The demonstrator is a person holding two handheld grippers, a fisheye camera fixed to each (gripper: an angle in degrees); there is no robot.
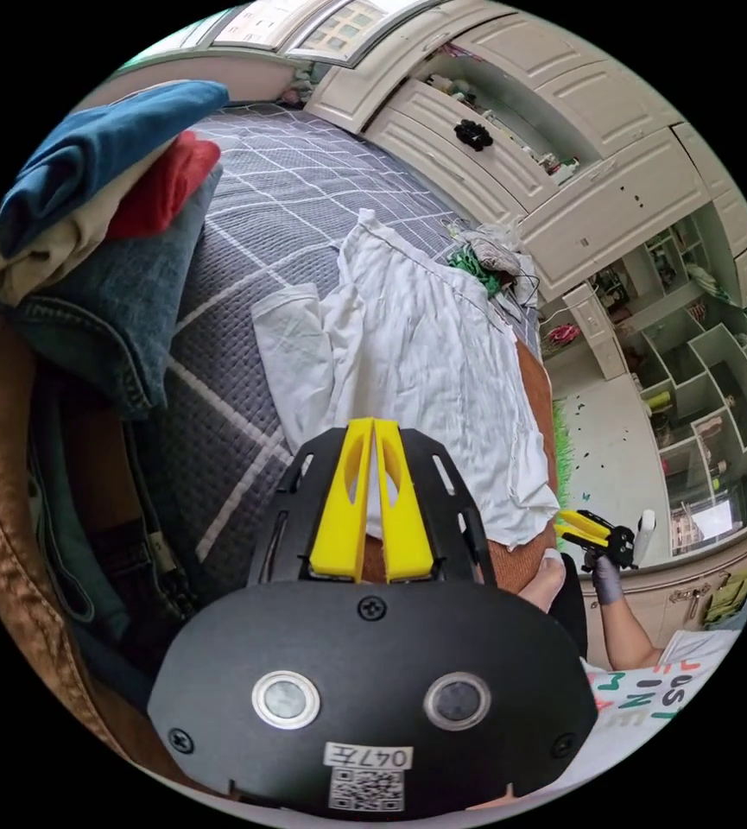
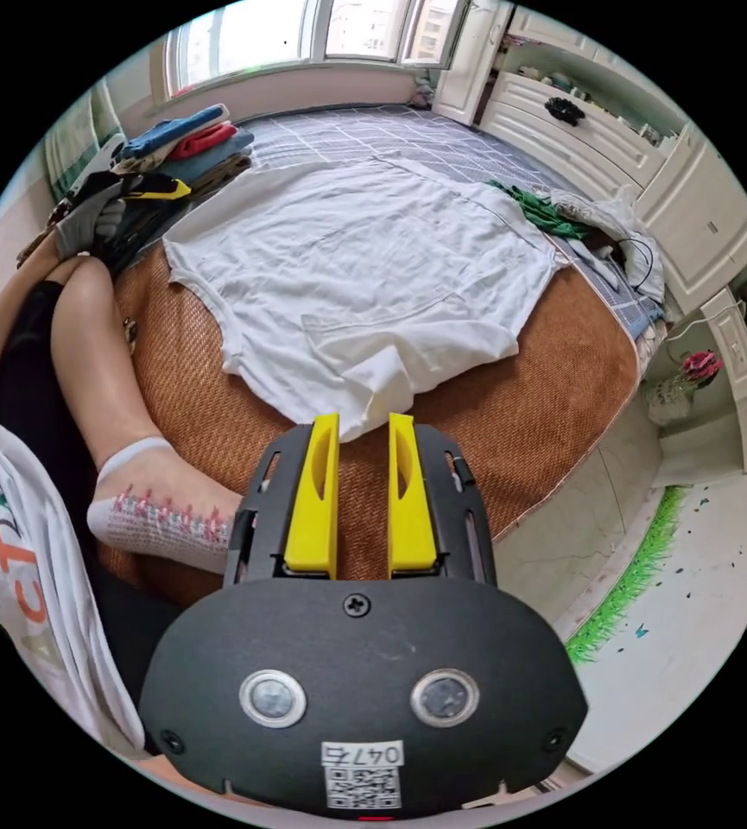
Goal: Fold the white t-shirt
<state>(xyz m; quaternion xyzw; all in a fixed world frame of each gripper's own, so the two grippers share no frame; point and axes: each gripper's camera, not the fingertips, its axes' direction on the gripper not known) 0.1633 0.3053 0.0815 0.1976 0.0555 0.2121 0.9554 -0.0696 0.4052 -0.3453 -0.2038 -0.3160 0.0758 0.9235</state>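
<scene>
The white t-shirt [image 2: 364,259] lies spread flat on a brown woven mat [image 2: 528,414] on the bed, with one edge folded over near the bottom. My right gripper [image 2: 363,420] hovers open just short of the shirt's near edge, nothing between its jaws. In the left gripper view it [image 1: 582,527] shows beside the shirt's [image 1: 425,363] corner, held by a gloved hand. My left gripper [image 1: 373,423] is shut with its tips touching, above the shirt's side and apart from it. In the right gripper view it [image 2: 144,187] sits by the clothes stack.
A stack of folded clothes [image 1: 105,199] stands on the grey checked bedding [image 1: 278,173] beside the shirt. The person's leg with a patterned sock [image 2: 157,509] rests on the mat. Green cloth and clutter [image 2: 546,211] lie at the bed's far side. White cabinets [image 1: 563,173] line the wall.
</scene>
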